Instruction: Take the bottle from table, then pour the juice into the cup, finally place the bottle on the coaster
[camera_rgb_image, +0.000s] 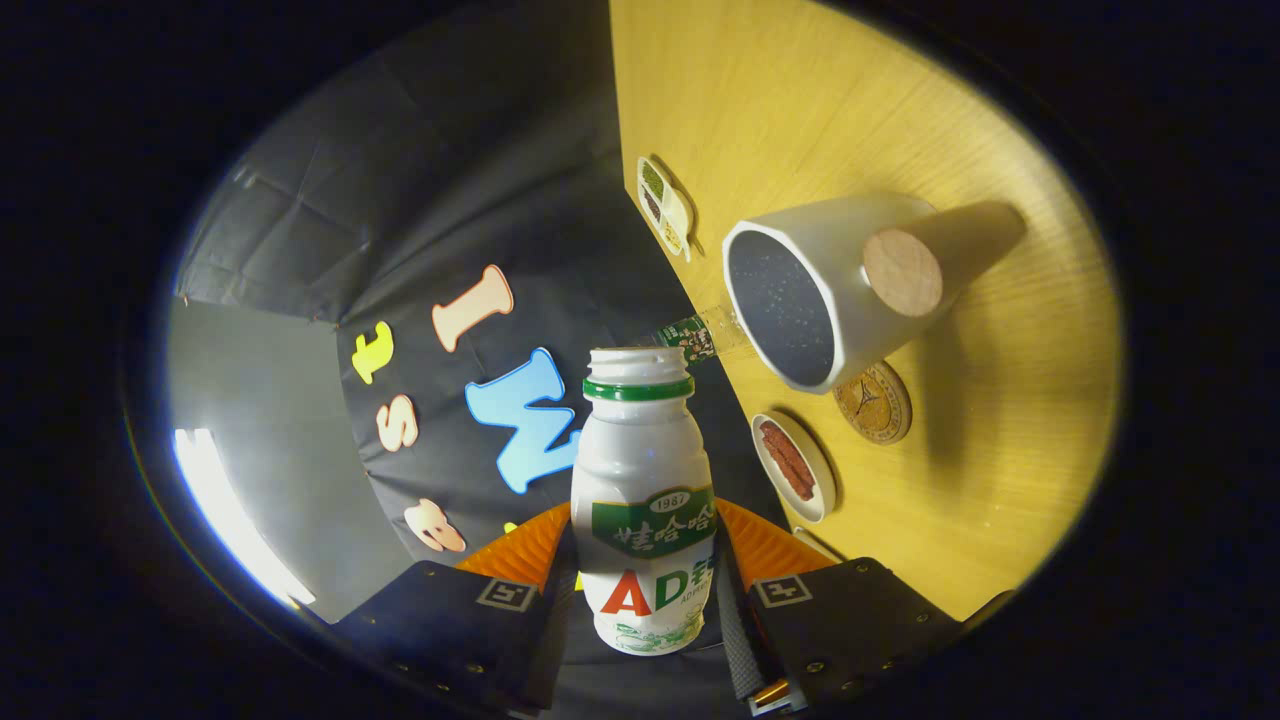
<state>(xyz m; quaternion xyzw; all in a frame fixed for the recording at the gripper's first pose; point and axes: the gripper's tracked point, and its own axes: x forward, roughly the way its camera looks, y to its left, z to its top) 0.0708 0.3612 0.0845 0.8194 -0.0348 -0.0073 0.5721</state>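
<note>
One gripper (645, 590), lower centre, pinches one uncapped bottle (645, 500) between both fingers. Right of centre, on the wooden table (1000, 480): one cup (840, 290), one coaster (873, 402), two small dishes (795, 466) (665, 205).

Tool (645, 600) grips bottle (645, 500), tipped near cup (830, 290).

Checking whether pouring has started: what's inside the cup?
The cup shows only a dark speckled inside; no juice is visible, though its bottom is hard to make out. The bottle, cap off, is gripped between the jaws of the gripper.
</note>
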